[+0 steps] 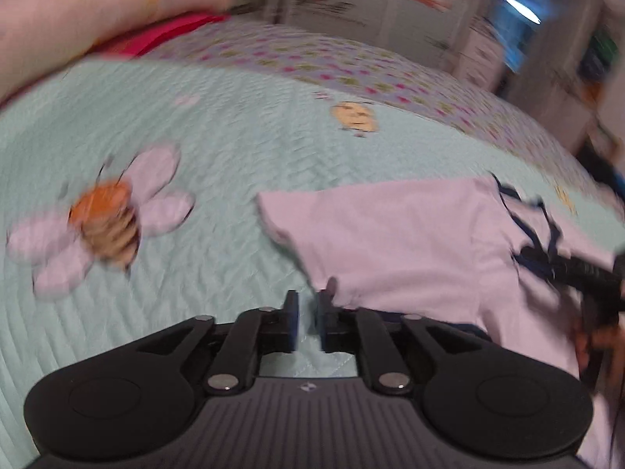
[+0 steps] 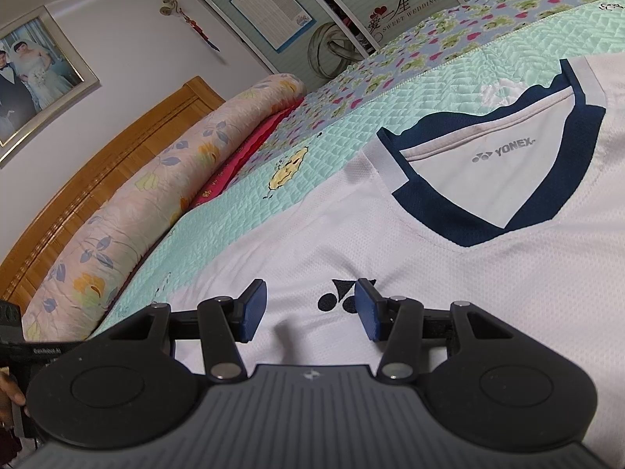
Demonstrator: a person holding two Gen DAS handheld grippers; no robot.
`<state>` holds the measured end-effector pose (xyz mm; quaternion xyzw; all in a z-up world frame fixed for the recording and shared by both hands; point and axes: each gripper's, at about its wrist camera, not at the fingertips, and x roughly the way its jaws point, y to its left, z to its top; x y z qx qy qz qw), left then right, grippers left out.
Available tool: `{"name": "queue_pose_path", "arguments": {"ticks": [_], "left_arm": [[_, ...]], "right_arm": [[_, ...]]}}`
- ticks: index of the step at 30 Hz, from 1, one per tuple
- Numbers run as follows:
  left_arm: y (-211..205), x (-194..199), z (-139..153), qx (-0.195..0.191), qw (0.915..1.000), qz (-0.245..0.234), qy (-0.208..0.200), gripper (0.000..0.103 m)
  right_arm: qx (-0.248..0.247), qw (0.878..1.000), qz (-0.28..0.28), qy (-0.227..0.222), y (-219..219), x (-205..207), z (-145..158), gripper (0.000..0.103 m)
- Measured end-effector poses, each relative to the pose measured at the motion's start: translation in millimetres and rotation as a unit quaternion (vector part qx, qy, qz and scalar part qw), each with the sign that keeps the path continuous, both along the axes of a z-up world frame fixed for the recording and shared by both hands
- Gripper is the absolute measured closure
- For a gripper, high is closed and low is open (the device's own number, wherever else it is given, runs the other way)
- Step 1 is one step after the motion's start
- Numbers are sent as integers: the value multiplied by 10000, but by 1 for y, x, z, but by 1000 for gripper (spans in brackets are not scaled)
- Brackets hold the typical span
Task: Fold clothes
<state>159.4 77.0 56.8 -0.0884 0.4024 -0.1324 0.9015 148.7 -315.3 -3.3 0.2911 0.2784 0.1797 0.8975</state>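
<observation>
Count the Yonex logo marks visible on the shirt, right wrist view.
2: a grey printed one inside the navy collar, a dark one on the shirt chest between the right gripper fingers, partly hidden.

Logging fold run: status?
Left hand-held gripper nearly shut, nothing visibly held. Right hand-held gripper open over white shirt. Shirt flat on quilt, unfolded. Nothing blocking.

One shirt (image 2: 449,273) lies on one bed (image 2: 242,211), one long bolster (image 2: 129,211) beside it, one framed photo (image 2: 31,74) hangs, and two tools (image 2: 308,305) show.
</observation>
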Motion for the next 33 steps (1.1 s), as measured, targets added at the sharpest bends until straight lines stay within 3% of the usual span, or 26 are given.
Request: {"name": "queue_pose_path", "arguments": {"ticks": [2, 5, 7, 10, 13, 15, 17, 20, 23, 24, 25, 26, 29, 31, 33], "left_arm": [[9, -6, -10, -487, 9985, 254, 87, 89], [-5, -18, -18, 170, 9996, 188, -94, 89], [-9, -25, -24, 108, 9996, 234, -101, 89], [-10, -36, -26, 161, 9972, 721, -147, 87], [-7, -50, -22, 396, 9911, 1236, -286, 84], [-2, -59, -18, 392, 9884, 1414, -378, 70], [5, -67, -19, 380, 9861, 1567, -393, 64], [15, -74, -22, 308, 9849, 1674, -328, 64], [18, -80, -24, 202, 9853, 1667, -320, 64], [16, -82, -25, 215, 9854, 1657, -322, 62], [14, -82, -25, 206, 9855, 1652, -324, 61], [12, -82, -24, 196, 9856, 1647, -325, 58], [11, -79, -24, -209, 9860, 1618, -342, 57], [13, -74, -25, -712, 9841, 1595, -311, 57], [16, -67, -29, -1394, 9763, 1643, -196, 57]], "right_arm": [[-473, 9989, 18, 57, 12, 1, 10, 52], [-1217, 9925, 57, 114, 39, 2, 32, 50], [-1781, 9820, 567, -270, 78, -3, 49, 50], [-2684, 9441, 1681, -912, 154, -13, 58, 50], [-3516, 8816, 2752, -1531, 230, -24, 67, 50], [-3906, 8483, 3088, -1799, 265, -32, 60, 50], [-4202, 8286, 3187, -1878, 286, -35, 49, 52], [-4643, 7965, 3363, -1923, 306, -34, 31, 56], [-4887, 7832, 3235, -2078, 314, -35, 24, 56], [-4904, 7849, 3179, -2058, 314, -32, 24, 57], [-4908, 7904, 3077, -1990, 314, -28, 24, 70], [-4931, 7955, 2964, -1902, 313, -24, 24, 95], [-4450, 8356, 2756, -1668, 296, -14, 32, 102], [-3697, 8809, 2602, -1401, 274, -8, 43, 103], [-2705, 9266, 2419, -991, 246, 4, 54, 103]]}}
